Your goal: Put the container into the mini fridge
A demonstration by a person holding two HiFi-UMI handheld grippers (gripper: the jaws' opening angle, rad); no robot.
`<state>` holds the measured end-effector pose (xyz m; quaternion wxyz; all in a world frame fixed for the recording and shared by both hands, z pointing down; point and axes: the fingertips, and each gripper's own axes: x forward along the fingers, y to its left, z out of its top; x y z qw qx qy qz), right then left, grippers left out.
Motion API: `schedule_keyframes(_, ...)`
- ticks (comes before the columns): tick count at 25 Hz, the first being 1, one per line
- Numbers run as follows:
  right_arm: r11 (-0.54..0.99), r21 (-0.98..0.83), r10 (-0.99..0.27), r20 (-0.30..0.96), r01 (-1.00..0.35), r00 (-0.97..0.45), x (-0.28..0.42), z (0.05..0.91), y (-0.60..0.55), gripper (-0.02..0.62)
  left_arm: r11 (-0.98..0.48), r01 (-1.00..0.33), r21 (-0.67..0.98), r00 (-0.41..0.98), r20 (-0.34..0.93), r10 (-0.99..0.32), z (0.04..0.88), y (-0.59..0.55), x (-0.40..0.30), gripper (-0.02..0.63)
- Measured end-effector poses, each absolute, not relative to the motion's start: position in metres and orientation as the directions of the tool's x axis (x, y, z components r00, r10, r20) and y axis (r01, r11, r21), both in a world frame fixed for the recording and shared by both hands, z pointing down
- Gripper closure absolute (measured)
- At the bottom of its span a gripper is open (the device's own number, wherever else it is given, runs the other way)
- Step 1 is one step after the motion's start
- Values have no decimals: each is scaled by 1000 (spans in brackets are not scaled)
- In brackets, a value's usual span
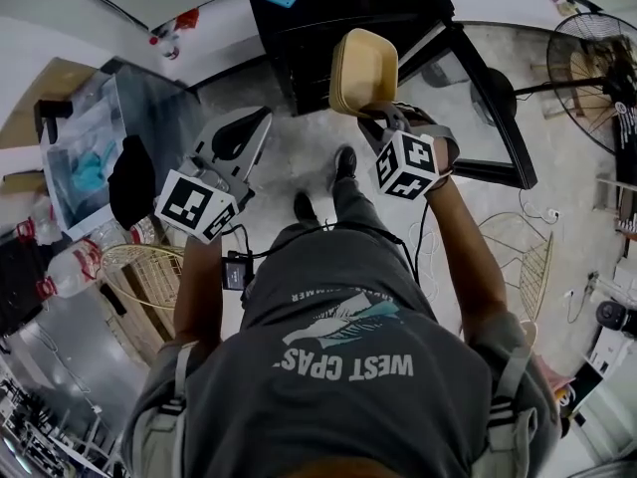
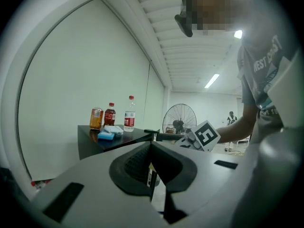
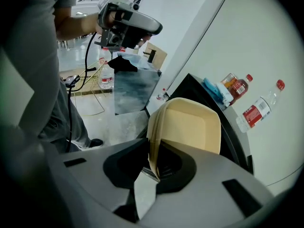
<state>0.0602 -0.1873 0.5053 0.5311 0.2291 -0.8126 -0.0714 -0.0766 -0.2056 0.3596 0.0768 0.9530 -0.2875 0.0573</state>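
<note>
A cream plastic container point(image 1: 363, 68) hangs on edge in front of me, and my right gripper point(image 1: 375, 110) is shut on its rim. In the right gripper view the container point(image 3: 190, 125) rises from between the jaws of the right gripper point(image 3: 153, 161). The black mini fridge point(image 1: 338, 18) stands just beyond it, with its glass door point(image 1: 490, 103) swung open to the right. The same fridge point(image 3: 197, 87) shows behind the container. My left gripper point(image 1: 251, 125) is held to the left, shut and with nothing in it, and its jaws meet in its own view point(image 2: 151, 148).
Bottles point(image 2: 110, 115) and a blue pack point(image 2: 106, 136) sit on the fridge top. A grey metal box point(image 1: 149, 108) stands at the left, with wire baskets point(image 1: 149, 272) near my feet. A floor fan point(image 1: 602, 68) is at the right. Cables lie on the floor.
</note>
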Motion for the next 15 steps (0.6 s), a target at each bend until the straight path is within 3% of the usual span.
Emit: schedule_keyframes(15, 908, 307, -392, 862, -285, -321, 74, 580, -231, 534, -786, -602, 138, 794, 204, -573, 386, -230, -75, 591)
